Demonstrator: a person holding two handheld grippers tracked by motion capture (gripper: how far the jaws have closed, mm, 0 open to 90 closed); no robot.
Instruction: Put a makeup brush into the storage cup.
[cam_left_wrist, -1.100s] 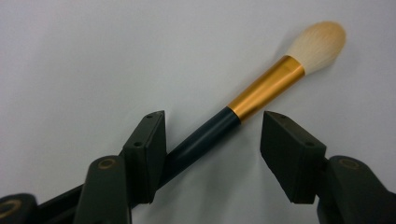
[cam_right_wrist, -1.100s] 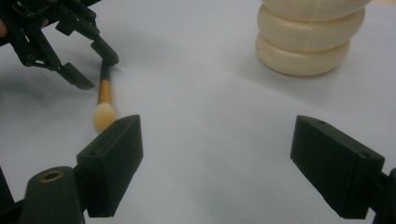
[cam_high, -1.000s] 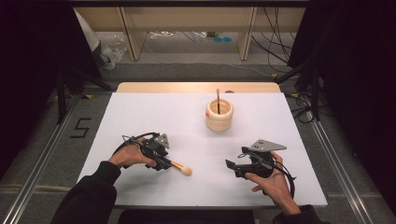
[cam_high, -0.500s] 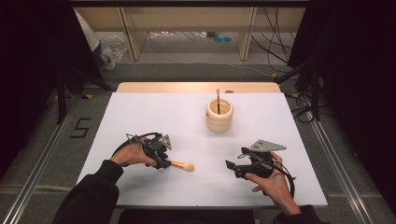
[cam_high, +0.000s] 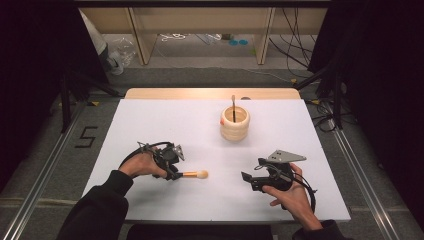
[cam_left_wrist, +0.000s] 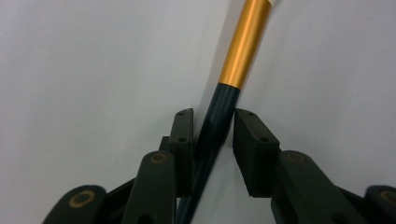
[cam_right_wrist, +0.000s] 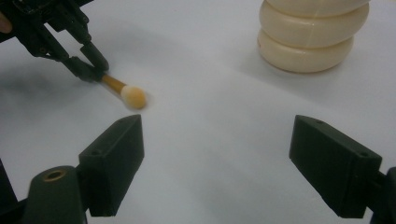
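A brush (cam_high: 192, 174) with a black handle, gold ferrule and cream tip lies low over the white table (cam_high: 160, 125), its tip pointing right. My left gripper (cam_high: 175, 175) is shut on its black handle; in the left gripper view the jaws (cam_left_wrist: 212, 135) flank the handle, and the gold ferrule (cam_left_wrist: 245, 46) runs away from them. My right gripper (cam_high: 248, 181) rests at the front right, open wide with nothing between its fingers (cam_right_wrist: 116, 154). Ahead of it I see the brush tip (cam_right_wrist: 133, 97) and the left gripper (cam_right_wrist: 91, 70).
A cream ribbed holder (cam_high: 234, 123) stands at the table's middle back with a dark stick (cam_high: 233, 107) upright in it; its base shows in the right gripper view (cam_right_wrist: 313, 42). A wooden strip (cam_high: 210, 93) borders the far edge. Cables lie on the floor to the right.
The left gripper has turned a little, swinging the brush tip from down-right to straight right. The right gripper has stayed put.
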